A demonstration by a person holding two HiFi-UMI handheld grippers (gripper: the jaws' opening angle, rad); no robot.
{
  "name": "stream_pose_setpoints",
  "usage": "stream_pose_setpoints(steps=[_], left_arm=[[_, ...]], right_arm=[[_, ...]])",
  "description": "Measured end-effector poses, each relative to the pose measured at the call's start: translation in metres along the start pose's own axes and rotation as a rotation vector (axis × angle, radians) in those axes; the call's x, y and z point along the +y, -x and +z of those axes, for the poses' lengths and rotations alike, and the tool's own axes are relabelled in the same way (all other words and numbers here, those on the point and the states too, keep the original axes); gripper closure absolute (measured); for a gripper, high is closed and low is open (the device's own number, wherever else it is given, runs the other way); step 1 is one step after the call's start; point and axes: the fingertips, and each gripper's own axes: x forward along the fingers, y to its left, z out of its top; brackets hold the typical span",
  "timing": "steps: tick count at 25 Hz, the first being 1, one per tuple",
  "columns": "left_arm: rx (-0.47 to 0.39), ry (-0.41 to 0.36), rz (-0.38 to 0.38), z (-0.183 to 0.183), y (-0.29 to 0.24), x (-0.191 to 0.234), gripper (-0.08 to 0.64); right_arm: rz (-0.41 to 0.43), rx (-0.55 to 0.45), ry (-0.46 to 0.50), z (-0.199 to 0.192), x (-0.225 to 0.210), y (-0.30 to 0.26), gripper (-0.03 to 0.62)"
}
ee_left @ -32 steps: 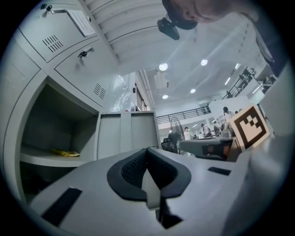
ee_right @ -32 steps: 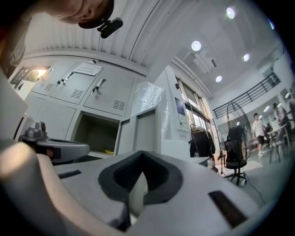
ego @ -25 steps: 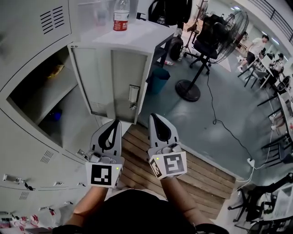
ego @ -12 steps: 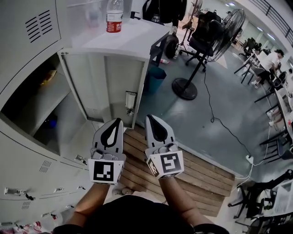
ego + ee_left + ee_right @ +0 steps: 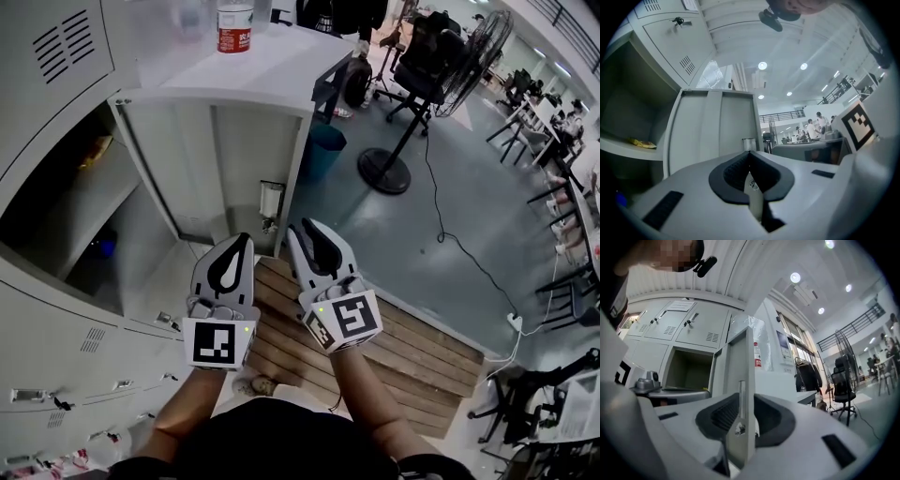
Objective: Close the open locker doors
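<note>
At the locker bank's front, the open locker door [image 5: 246, 155] is standing swung out toward you. Its latch edge [image 5: 270, 201] is lining up between your right gripper's [image 5: 302, 230] jaws, which are opening, not pressing. Your left gripper [image 5: 239, 241] is waiting alongside, jaws together, empty. You are setting up the push; next, be swinging it leftward onto the compartment [image 5: 80, 211].

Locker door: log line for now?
open grey metal locker door | right gripper jaws opening, door edge between | left gripper shut, empty
</note>
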Motion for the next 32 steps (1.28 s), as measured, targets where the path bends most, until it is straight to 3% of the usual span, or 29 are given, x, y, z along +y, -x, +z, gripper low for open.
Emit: stream_pose_setpoints(steps=[8,27,32], left_arm=[[0.020,-0.011,0.016,-0.004,0.006,0.004,0.560],[0.056,-0.060,0.112,0.002,0.042,0.009,0.560],[0.069,-0.079,0.138,0.005,0.050,0.003,0.560]], right_arm=[[0.087,0.063,-0.055,-0.022,-0.003,-0.017,0.430],[0.258,0.133,-0.054,-0.042,-0.006,-0.037,0.431],[0.301,0.117,-0.057,-0.038,-0.007,-0.036,0.471]])
